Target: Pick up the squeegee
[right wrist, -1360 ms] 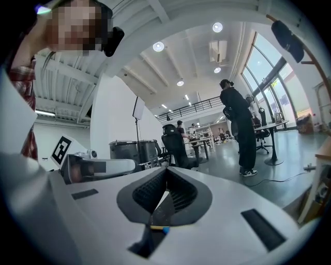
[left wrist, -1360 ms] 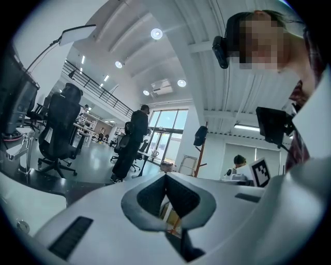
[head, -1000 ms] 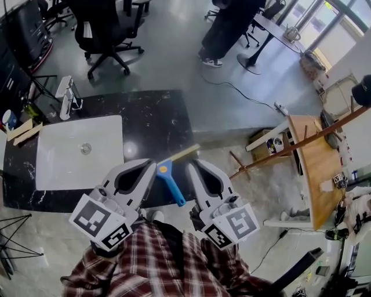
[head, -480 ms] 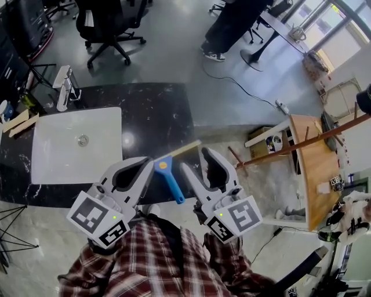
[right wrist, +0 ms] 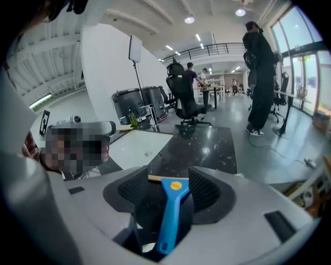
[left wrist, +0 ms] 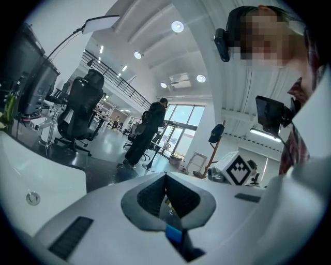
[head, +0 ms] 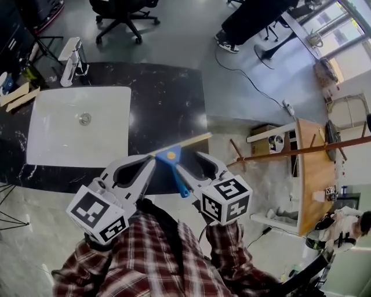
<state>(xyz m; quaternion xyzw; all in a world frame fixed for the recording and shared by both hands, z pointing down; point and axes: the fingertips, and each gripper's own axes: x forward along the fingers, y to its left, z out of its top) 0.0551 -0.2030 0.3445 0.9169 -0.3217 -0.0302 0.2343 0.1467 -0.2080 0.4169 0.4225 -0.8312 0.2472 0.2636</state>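
A blue squeegee (head: pixel 172 156) with a yellow blade lies at the near edge of the black counter (head: pixel 165 98), its handle pointing toward me. My right gripper (head: pixel 188 163) tilts down over it. Its jaws have just been opening and now stand open. In the right gripper view the squeegee (right wrist: pixel 171 207) lies between the spread jaws of that gripper (right wrist: pixel 169 174), and the pads do not press on it. My left gripper (head: pixel 152 160) sits just left of the squeegee's head. In the left gripper view its jaws (left wrist: pixel 165 176) meet at the tips with nothing between them.
A white sink (head: pixel 69 136) with a faucet (head: pixel 72 55) is set into the counter's left half. Off to the right stand a wooden table (head: pixel 313 168) and a slanting wooden pole (head: pixel 272 155). An office chair (head: pixel 124 11) and a standing person (head: pixel 255 14) are on the floor beyond.
The right gripper has tipped downward and spread its jaws, from shut to open, on either side of the squeegee's handle. Both grippers have sunk toward the counter edge.
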